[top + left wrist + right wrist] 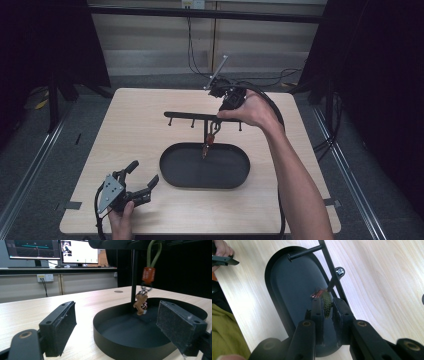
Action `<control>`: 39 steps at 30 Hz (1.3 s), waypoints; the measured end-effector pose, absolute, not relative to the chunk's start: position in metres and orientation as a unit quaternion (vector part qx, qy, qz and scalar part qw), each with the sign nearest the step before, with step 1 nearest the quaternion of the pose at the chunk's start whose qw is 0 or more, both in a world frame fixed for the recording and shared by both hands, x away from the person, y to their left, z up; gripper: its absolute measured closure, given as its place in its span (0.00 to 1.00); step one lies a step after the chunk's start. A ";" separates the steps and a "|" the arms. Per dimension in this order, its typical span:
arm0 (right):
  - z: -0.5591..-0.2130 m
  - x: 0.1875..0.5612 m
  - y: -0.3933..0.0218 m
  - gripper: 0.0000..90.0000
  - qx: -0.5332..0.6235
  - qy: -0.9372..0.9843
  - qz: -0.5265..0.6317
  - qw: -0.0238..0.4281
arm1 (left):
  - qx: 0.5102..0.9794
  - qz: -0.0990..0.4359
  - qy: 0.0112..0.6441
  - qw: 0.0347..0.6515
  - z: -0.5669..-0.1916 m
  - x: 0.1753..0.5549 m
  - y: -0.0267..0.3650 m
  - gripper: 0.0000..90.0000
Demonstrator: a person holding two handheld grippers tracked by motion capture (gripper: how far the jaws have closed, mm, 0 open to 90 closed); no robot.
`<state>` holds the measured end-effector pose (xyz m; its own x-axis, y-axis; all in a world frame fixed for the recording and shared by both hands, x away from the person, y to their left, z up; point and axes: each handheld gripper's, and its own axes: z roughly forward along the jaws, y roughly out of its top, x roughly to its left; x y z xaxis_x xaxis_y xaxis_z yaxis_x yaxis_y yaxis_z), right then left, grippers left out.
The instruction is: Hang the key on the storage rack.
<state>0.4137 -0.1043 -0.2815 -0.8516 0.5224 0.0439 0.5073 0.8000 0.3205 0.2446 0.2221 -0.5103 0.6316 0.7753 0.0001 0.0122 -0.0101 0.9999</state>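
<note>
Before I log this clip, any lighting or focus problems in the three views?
High view: dim, with dark corners. Left gripper view: near fingers slightly soft, monitors bright but readable. Right gripper view: pale table bright, close fingers blurred.

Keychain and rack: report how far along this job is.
Done: the right gripper has its jaws shut on the green cord loop of the keychain, which dangles over the black tray at the rack's crossbar. In hand: whether the loop is hooked on a peg, I cannot tell. Left: releasing it; the left gripper is open, empty, beside the tray.
</note>
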 end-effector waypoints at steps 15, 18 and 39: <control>-0.285 0.401 -0.115 0.66 0.291 0.935 0.201 0.007 | 0.643 0.301 0.307 0.633 -0.510 0.245 0.222 0.17; -0.286 0.398 -0.119 0.61 0.296 0.930 0.218 0.006 | 0.643 0.301 0.307 0.634 -0.510 0.245 0.222 0.17; -0.299 0.356 -0.144 0.38 0.306 0.894 0.325 0.047 | 0.644 0.301 0.307 0.633 -0.510 0.244 0.222 0.17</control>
<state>0.3560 -0.1440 -0.2994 -0.8083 0.5775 0.1152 0.5168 0.6019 0.6088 0.2445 0.2222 -0.5102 0.6311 0.7757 -0.0008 0.0148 -0.0110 0.9998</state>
